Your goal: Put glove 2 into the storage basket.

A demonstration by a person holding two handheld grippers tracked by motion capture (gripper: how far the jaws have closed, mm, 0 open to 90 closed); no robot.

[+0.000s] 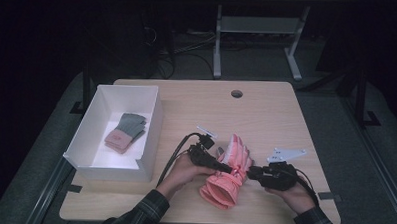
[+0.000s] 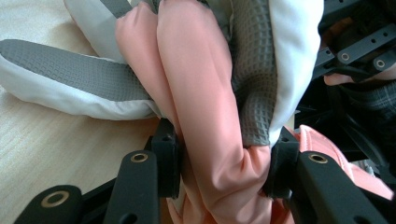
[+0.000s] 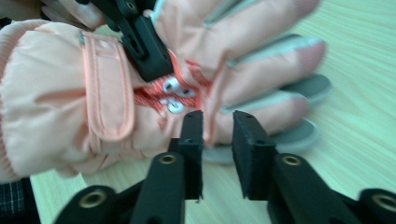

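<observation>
Clamping the pink glove [image 2: 210, 116] across its middle, the left gripper [image 1: 229, 168] holds it at the near centre of the table [image 1: 281, 110]. The right gripper [image 3: 218, 140], just right of the glove, has parted jaws with nothing between them. A white box [image 1: 153, 130] sits left.

The glove pair [image 1: 230, 174] lies right of the box [image 1: 153, 135] — smaller gloves [image 1: 126, 133] inside it.

glove [image 1: 227, 179]: salmon-pink shell, white sides, grey grid-textured palm | box [image 1: 151, 121]: white | folded pair [image 1: 125, 133] in box: grey-green, pink cuffs | table [image 1: 271, 114]: light wood grain | sleeve [image 1: 142, 214]: dark plaid | gripper jaws: black
</observation>
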